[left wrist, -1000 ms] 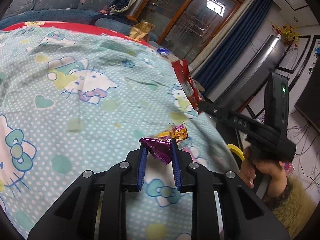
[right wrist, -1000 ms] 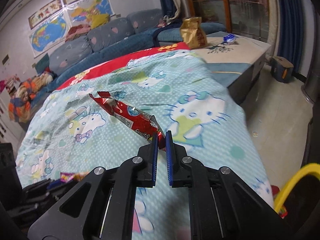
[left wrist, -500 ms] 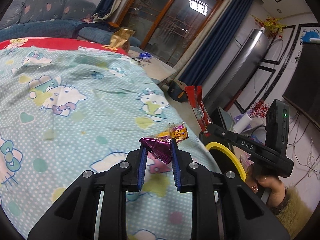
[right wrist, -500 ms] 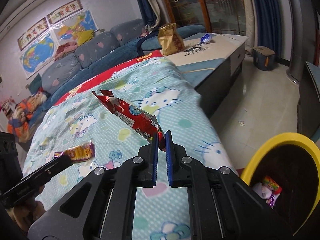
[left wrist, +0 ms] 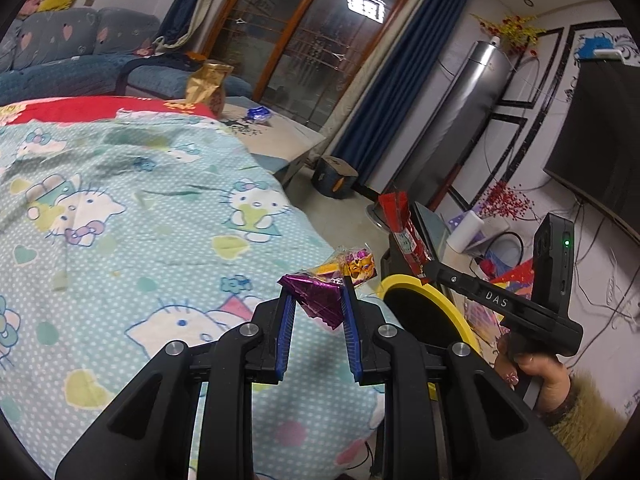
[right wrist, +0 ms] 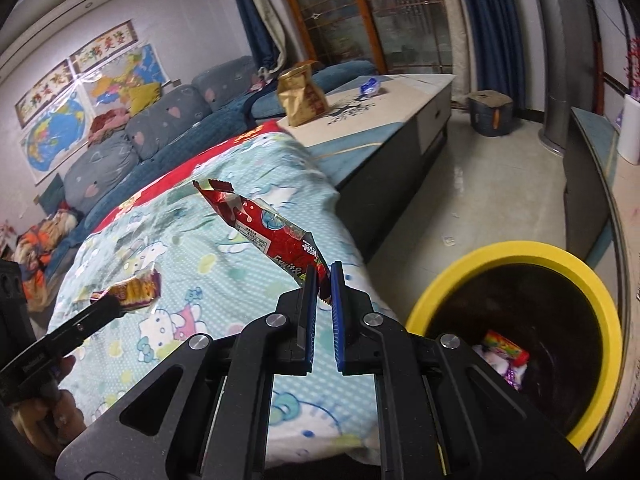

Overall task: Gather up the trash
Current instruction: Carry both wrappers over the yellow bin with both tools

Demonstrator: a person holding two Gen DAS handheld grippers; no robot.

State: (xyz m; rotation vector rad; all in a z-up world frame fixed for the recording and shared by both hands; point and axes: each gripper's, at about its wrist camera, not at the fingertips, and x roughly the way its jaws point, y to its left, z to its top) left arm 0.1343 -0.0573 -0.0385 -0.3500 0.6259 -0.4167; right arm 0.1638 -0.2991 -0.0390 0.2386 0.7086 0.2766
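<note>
Now we hold a purple wrapper (left wrist: 316,300) clenched in our left gripper (left wrist: 317,300) over the bed (left wrist: 120,220). Our right gripper (right wrist: 325,280) pinches a red wrapper (right wrist: 264,228), left of the yellow-rimmed bin (right wrist: 520,252).

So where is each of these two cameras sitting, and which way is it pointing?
Left wrist view: rides the left tongs, which grip a purple wrapper; it looks across the Hello Kitty bedspread towards the window; the right hand shows.
Right wrist view: rides the right tongs, pinching a red wrapper; it faces the sofa, with the yellow-rimmed bin at lower right.
Both views share: bedspread, bin, gold bag, each other's tongs.
</note>
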